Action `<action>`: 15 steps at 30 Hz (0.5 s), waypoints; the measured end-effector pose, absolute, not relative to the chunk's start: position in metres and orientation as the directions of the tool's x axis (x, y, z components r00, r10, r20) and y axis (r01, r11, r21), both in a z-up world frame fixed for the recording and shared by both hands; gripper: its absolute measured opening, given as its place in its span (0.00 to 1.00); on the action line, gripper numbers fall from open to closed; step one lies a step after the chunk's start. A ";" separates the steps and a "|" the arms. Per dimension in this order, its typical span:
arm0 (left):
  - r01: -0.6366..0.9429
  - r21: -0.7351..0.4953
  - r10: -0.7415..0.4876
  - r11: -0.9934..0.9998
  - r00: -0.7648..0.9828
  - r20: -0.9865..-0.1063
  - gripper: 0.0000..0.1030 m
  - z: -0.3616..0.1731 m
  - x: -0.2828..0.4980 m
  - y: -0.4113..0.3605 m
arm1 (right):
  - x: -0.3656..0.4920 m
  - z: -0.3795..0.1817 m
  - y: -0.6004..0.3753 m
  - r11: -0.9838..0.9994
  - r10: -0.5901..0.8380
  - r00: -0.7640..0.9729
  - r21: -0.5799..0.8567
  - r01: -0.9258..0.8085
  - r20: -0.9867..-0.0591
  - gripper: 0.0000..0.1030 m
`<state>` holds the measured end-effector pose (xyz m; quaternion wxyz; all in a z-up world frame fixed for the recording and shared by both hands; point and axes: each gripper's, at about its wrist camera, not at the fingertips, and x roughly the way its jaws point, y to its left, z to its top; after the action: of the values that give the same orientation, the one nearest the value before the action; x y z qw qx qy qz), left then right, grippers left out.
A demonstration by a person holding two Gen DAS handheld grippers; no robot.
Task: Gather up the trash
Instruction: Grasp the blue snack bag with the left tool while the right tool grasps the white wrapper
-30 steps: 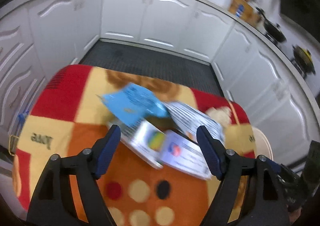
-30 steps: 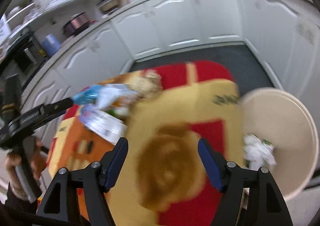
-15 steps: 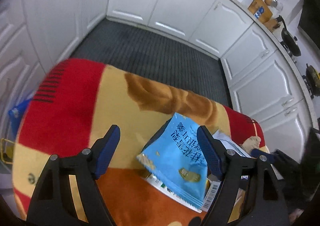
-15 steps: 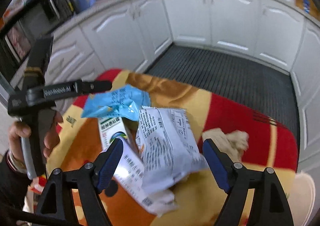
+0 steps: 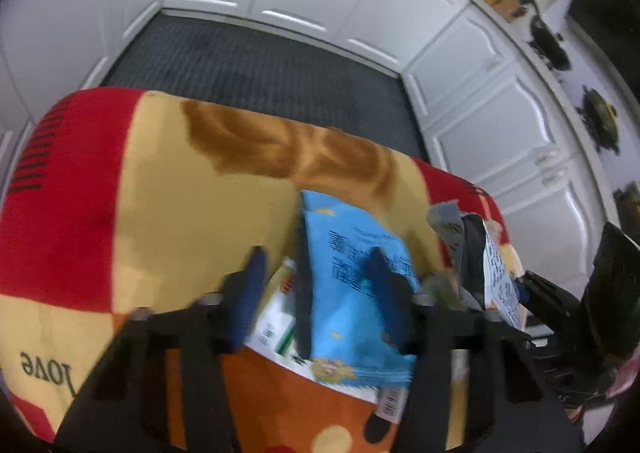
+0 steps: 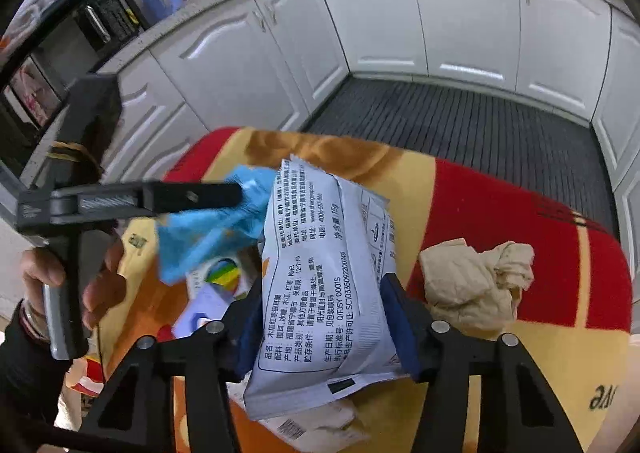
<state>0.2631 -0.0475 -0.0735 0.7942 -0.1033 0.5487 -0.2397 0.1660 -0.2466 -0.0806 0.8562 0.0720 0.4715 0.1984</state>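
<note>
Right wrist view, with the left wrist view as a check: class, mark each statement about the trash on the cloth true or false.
1. The right gripper grips a white printed packet. True.
2. The crumpled beige paper sits between the right gripper's fingers. False: it lies on the cloth, beside that gripper and untouched.
3. The left gripper is closed on the blue packet. True.
4. The cloth is plain green. False: it is patterned red, yellow and orange.

Both wrist views close above blanket (image 5: 192, 189).
</note>
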 end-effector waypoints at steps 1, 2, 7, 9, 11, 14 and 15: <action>0.276 -0.421 -0.492 0.864 0.284 -0.823 0.33 -0.070 0.261 -0.049 | 0.159 -0.077 -0.247 0.910 0.411 0.489 0.311 -0.275 -0.769 0.50; 0.286 -0.411 -0.486 0.866 0.287 -0.826 0.23 -0.067 0.257 -0.051 | 0.156 -0.074 -0.248 0.911 0.407 0.500 0.305 -0.276 -0.764 0.50; 0.326 -0.412 -0.504 0.851 0.286 -0.815 0.10 -0.055 0.233 -0.055 | 0.130 -0.057 -0.252 0.911 0.412 0.540 0.313 -0.269 -0.734 0.49; 0.309 -0.411 -0.498 0.857 0.297 -0.815 0.14 -0.053 0.229 -0.057 | 0.121 -0.052 -0.254 0.916 0.401 0.554 0.306 -0.259 -0.729 0.49; 0.264 -0.442 -0.508 0.857 0.293 -0.810 0.42 -0.054 0.231 -0.055 | 0.110 -0.049 -0.260 0.919 0.395 0.563 0.309 -0.247 -0.725 0.49; 0.214 -0.503 -0.547 0.837 0.307 -0.779 0.71 -0.056 0.228 -0.052 | 0.099 -0.046 -0.267 0.922 0.387 0.576 0.308 -0.235 -0.720 0.49; 0.201 -0.512 -0.550 0.835 0.306 -0.777 0.72 -0.057 0.229 -0.052 | 0.095 -0.044 -0.269 0.923 0.384 0.579 0.307 -0.231 -0.719 0.49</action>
<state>0.2285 -0.0524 -0.0573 0.7916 -0.1618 0.5395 -0.2370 0.0945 -0.2685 -0.0445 0.8841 0.0900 0.4243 0.1738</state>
